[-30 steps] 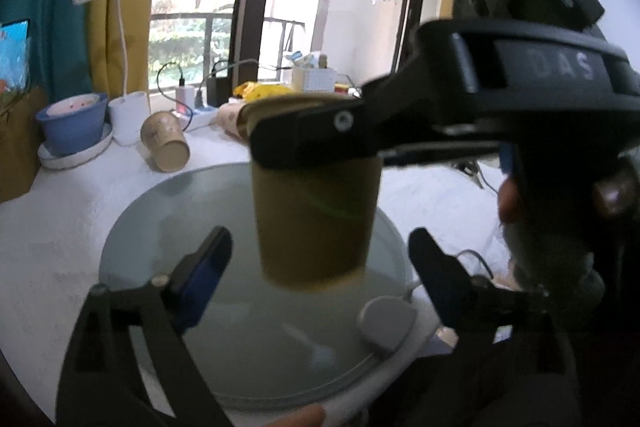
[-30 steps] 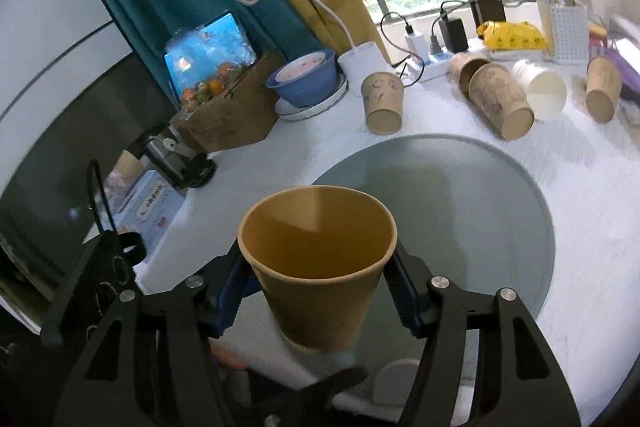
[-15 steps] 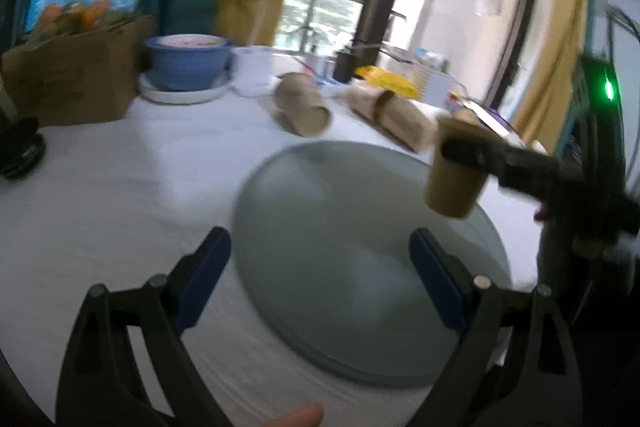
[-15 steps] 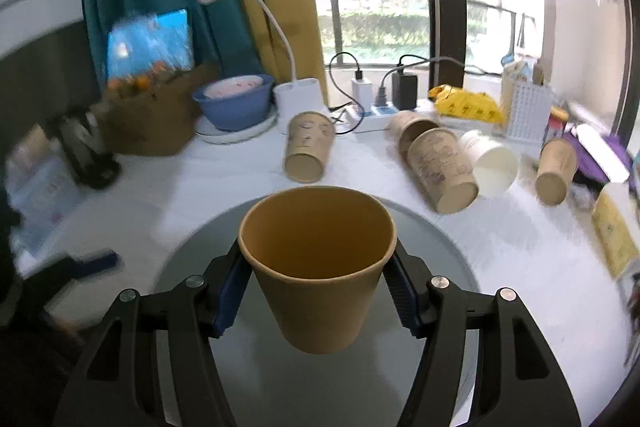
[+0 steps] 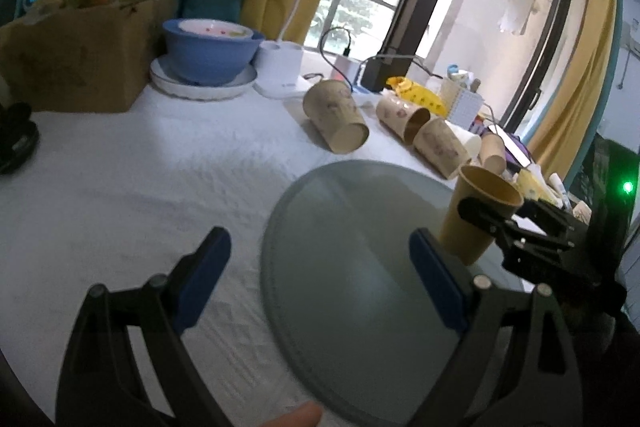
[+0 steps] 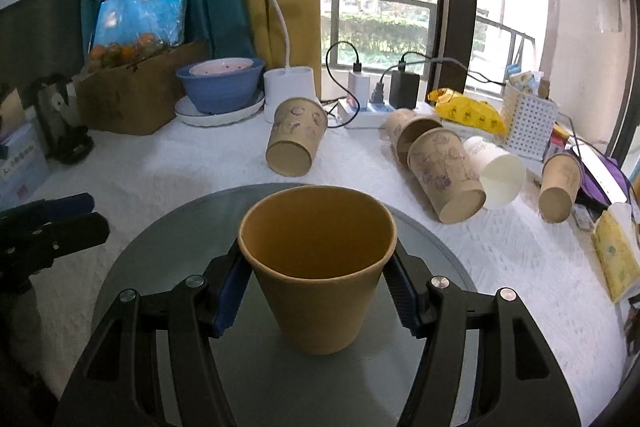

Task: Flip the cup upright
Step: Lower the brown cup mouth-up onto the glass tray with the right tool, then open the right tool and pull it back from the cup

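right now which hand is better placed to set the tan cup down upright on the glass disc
Right. The right gripper already clamps the tan cup mouth-up just over the glass disc. The left gripper has open, empty jaws off to the side.

My white-clothed table (image 6: 168, 183) carries a round glass turntable (image 6: 168, 239); beyond it lie tipped paper cups (image 6: 296, 135), a power strip (image 6: 360, 111) and a cardboard box (image 6: 136, 95).
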Motion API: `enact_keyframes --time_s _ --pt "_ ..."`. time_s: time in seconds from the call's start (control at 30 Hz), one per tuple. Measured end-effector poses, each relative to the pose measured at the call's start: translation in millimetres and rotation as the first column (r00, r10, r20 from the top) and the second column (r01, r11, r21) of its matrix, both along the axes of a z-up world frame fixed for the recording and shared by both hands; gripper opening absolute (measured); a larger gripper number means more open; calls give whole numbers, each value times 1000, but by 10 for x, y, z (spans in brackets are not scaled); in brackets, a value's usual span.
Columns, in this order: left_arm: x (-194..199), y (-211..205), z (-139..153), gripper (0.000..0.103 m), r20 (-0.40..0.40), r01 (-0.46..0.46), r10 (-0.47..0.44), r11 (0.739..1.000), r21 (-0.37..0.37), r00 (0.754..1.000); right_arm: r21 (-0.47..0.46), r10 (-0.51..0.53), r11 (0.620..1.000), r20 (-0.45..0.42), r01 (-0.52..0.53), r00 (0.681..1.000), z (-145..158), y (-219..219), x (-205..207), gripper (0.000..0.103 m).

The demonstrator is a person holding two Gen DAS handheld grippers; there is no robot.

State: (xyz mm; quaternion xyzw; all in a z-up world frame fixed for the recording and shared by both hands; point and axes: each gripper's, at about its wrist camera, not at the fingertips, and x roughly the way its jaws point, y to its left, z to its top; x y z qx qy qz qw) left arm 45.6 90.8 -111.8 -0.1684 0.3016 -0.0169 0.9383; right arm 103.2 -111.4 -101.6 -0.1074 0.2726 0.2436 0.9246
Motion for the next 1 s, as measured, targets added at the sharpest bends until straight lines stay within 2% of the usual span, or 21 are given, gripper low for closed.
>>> enact_keyframes --time_s 0.47,0.53,0.63,1.0 --pt "63 -64 -46 92 -20 8 -8 1000 -5 1000 -27 -20 999 -5 20 1000 -64 -53 -89 68" --pt "53 -68 -41 92 -20 4 -4 1000 -4 1000 -21 -21 1000 -7 21 1000 -63 -77 -107 75" --pt "39 -78 -26 92 -16 3 -3 1000 -1 1000 -15 -21 1000 -6 21 1000 -59 -105 -133 79" --pt "-66 -195 148 92 25 12 -13 1000 26 1000 3 -26 1000 34 26 999 81 -212 -324 79"
